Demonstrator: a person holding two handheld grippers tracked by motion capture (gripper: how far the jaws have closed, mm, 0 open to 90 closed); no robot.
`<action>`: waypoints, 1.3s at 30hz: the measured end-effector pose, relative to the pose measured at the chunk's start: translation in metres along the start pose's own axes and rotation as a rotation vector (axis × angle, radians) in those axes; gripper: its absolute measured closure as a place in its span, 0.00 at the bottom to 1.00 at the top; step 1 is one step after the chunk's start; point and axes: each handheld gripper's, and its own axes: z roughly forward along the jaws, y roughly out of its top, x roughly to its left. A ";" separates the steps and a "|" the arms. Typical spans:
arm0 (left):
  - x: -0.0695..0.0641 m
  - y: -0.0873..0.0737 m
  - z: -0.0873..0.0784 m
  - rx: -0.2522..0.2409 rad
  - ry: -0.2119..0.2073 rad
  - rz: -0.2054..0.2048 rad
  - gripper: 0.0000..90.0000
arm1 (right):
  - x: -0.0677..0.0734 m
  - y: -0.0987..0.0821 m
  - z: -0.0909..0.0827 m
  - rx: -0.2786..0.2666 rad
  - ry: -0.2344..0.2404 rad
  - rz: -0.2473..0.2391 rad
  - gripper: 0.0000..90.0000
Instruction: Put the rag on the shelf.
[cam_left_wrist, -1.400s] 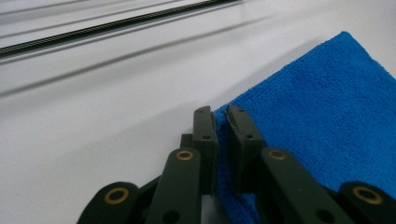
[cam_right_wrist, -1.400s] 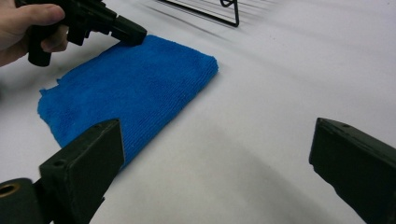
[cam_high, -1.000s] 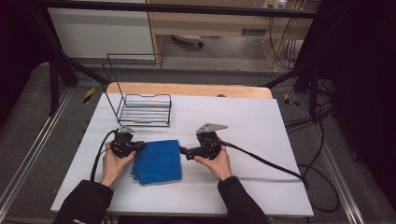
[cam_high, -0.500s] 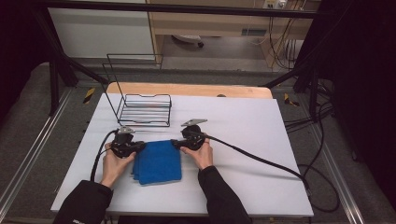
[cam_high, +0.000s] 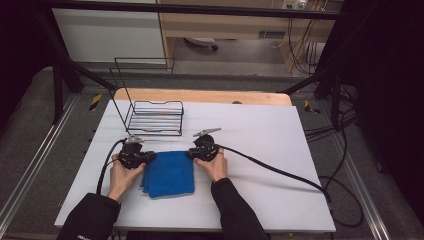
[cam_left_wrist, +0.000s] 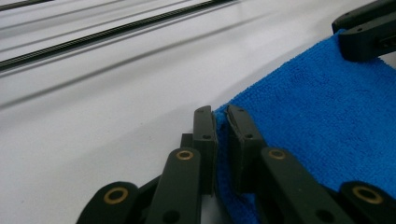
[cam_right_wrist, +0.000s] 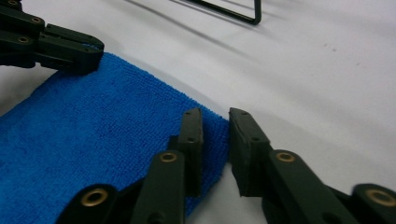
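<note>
My left claw (cam_left_wrist: 222, 135) pinches the blue cloth's (cam_high: 168, 173) near corner; my right claw (cam_right_wrist: 215, 140) (jaws just closing) straddles the opposite corner, cloth flat on the surface (cam_high: 260, 135) between them.

A white table in a dim workshop bay

The white table (cam_high: 300, 150) sits on a wooden board (cam_high: 200, 96) whose far edge shows beyond it. Grey floor (cam_high: 30, 165) with metal rails (cam_high: 35, 160) runs along both sides, marked by yellow-black tape (cam_high: 95, 101). Behind stand a pale panel (cam_high: 107, 35) and a wooden cabinet (cam_high: 225, 22), with cables (cam_high: 300, 50) hanging at right. Dark frame bars (cam_high: 65, 70) slant down; the edges fall into shadow.
</note>
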 end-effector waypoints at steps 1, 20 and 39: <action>0.000 0.000 0.000 0.000 0.000 -0.001 0.92 | 0.000 0.000 0.000 0.003 0.007 0.006 0.88; 0.002 0.003 -0.030 -0.107 -0.047 -0.052 0.94 | 0.013 0.006 -0.026 -0.087 0.047 -0.011 0.95; -0.018 0.008 -0.075 -0.268 -0.063 -0.013 0.94 | 0.040 0.003 -0.069 -0.268 0.033 -0.115 0.96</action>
